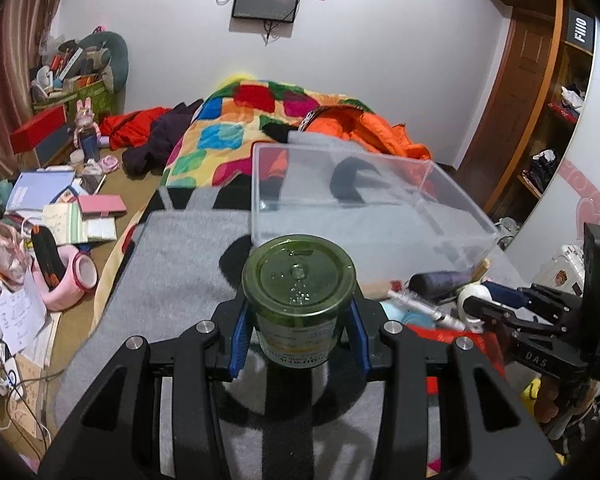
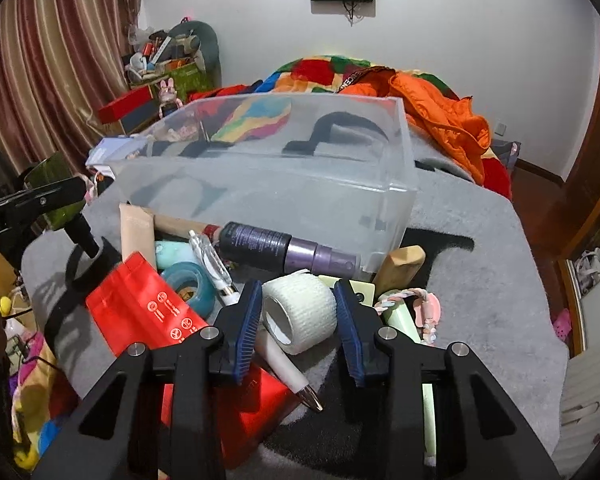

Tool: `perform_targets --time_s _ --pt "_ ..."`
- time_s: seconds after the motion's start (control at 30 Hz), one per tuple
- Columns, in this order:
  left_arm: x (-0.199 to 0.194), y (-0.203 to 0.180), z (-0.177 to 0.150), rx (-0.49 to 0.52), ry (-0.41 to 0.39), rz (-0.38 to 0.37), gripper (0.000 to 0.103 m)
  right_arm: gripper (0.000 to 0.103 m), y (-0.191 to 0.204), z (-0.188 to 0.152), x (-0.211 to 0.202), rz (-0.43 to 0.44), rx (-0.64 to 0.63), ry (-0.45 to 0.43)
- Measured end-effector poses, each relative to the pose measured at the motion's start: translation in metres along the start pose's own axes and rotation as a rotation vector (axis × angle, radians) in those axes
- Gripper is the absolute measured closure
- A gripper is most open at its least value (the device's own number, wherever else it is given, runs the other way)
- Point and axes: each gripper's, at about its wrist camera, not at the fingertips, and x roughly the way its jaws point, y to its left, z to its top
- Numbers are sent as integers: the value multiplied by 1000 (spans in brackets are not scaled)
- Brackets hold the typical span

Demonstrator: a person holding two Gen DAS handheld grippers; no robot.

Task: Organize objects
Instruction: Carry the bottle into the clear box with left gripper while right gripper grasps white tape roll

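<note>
Jar [image 1: 299, 294]: pinched at its waist between the left fingers [image 1: 238, 340], lifted just short of the clear bin [image 1: 364, 200]; could swing or slip.
Bandage roll [image 2: 300, 312]: between the right fingers [image 2: 249, 326], pads closed to its sides, grip unsure; may squash or roll into the spray bottle [image 2: 284, 250].

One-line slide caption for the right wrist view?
Right tongs straddle a white bandage roll amid clutter before an empty clear plastic bin.

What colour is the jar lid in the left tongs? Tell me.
Dark green, matching the jar; the lid shows best in the left wrist view.
</note>
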Motion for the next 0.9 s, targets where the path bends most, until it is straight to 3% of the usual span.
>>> perform_targets --time_s 0.37,0.9 --pt "-9 -14 33 19 -72 -24 62 69 -1 32 -33 13 18 -126" --pt "10 -30 70 40 -109 -13 62 69 -8 77 -23 -1 37 -184"
